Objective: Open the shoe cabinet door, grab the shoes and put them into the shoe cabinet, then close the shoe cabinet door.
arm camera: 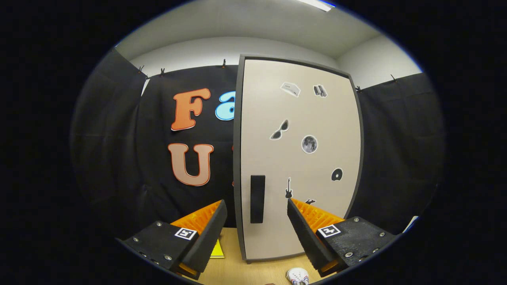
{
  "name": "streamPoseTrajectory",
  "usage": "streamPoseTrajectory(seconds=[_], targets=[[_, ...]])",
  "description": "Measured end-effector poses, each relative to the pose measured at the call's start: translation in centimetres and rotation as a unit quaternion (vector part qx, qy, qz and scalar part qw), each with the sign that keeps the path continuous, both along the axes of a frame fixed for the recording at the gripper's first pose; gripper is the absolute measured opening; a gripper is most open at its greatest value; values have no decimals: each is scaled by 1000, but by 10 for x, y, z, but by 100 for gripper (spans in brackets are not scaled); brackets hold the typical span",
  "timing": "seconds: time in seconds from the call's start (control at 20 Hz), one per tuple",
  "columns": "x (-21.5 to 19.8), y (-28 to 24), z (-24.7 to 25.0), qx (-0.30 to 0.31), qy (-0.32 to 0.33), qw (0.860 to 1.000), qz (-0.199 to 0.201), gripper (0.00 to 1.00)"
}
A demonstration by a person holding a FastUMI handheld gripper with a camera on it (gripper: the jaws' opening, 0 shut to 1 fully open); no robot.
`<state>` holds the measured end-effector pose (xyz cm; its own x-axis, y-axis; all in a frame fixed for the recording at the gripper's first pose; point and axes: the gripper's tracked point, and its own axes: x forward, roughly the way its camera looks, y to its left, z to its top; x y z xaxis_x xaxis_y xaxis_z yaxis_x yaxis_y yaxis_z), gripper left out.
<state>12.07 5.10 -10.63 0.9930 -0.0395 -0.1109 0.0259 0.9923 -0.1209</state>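
The shoe cabinet (301, 158) stands upright on the wooden table, its pale door (309, 118) shut and dotted with small stickers. A dark vertical handle (257, 199) sits near the door's left edge, low down. My gripper (256, 206) is open, its two fingers spread to either side of the handle, which lies just ahead of the gap between them. Neither finger touches the handle. A small white shoe (298, 276) lies on the table below the right finger, close in front of the cabinet; only part of it shows.
The wooden table (253, 269) carries the cabinet. A yellow flat object (217, 250) lies on it beside the left finger. Black cloth walls enclose the booth behind and on both sides of the cabinet.
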Motion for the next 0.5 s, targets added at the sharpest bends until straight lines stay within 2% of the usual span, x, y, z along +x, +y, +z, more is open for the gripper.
streamPoseTrajectory(seconds=[0.2, 0.5], targets=[[36, 0, -27, 13, 23, 1000, -8, 95], [90, -17, -45, 5, 42, 998, -43, 96]])
